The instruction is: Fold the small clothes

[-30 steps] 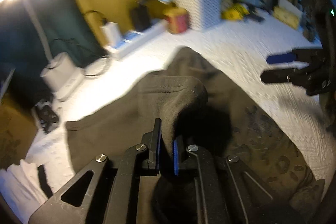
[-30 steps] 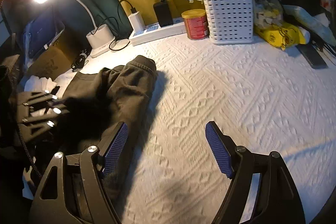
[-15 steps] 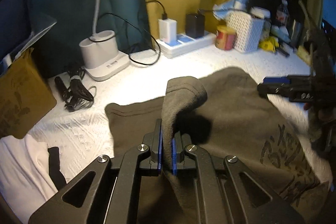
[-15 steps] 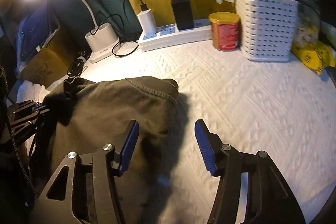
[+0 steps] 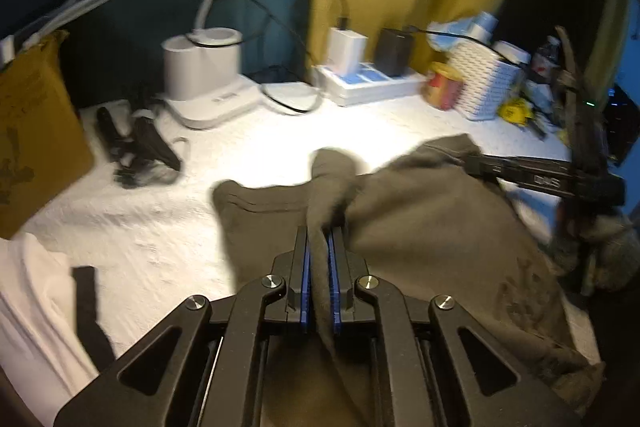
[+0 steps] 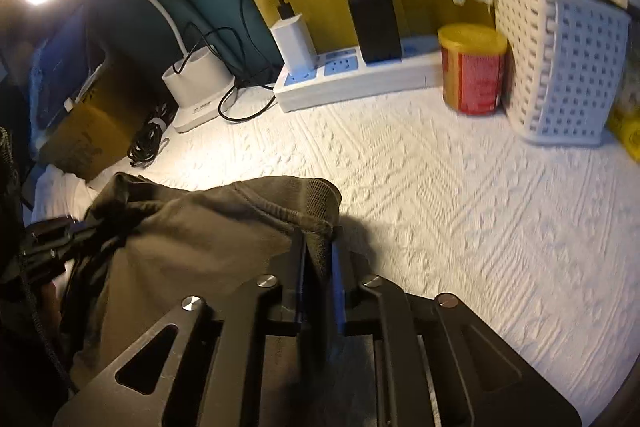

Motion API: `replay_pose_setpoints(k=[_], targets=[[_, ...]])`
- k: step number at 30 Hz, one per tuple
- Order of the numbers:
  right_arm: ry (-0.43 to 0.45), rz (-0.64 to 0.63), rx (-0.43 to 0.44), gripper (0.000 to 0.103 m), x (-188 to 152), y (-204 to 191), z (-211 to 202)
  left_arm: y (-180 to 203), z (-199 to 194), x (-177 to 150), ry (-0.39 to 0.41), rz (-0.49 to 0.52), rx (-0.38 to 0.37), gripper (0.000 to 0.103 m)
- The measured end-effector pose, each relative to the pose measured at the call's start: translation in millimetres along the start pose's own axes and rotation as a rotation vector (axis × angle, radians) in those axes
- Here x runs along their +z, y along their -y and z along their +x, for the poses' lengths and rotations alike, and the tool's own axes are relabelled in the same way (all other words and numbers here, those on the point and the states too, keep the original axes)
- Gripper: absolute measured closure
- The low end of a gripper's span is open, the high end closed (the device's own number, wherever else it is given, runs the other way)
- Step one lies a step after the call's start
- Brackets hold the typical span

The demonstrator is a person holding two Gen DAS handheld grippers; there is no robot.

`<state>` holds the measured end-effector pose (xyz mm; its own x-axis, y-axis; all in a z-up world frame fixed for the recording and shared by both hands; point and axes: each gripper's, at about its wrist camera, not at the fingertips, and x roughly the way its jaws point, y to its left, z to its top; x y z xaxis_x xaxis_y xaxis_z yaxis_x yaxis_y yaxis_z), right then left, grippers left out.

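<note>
Left gripper (image 5: pixel 319 259) is clamped on a raised fold of the garment (image 5: pixel 432 227). Right gripper (image 6: pixel 318 267) is closing on the ribbed hem, cloth between its pads. The garment hangs between both over the white cover (image 6: pixel 460 207), likely for spreading before a fold.

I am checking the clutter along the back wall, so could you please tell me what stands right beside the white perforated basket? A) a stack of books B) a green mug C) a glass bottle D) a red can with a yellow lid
D: in the right wrist view a red can with a yellow lid stands against the left side of the white perforated basket, at the end of the power strip.
</note>
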<state>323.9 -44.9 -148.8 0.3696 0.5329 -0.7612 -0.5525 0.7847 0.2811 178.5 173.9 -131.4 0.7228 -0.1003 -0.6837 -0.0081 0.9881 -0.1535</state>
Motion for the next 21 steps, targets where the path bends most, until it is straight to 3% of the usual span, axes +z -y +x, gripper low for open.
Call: replay_pose_setpoints(k=[6,14,21], targets=[[0.004,-0.019,-0.037,0.092,-1.9,-3.0,3.4,-14.0,13.4,3.5,-0.015,0.009,0.047,0.102],[0.021,-0.019,-0.056,0.092,-0.9,-6.6,0.1,-22.8,14.9,14.5,0.015,0.011,0.104,0.103],[0.01,-0.015,-0.109,0.092,-4.0,-9.2,2.7,-30.6,18.5,17.0,-0.026,-0.014,0.105,0.101]])
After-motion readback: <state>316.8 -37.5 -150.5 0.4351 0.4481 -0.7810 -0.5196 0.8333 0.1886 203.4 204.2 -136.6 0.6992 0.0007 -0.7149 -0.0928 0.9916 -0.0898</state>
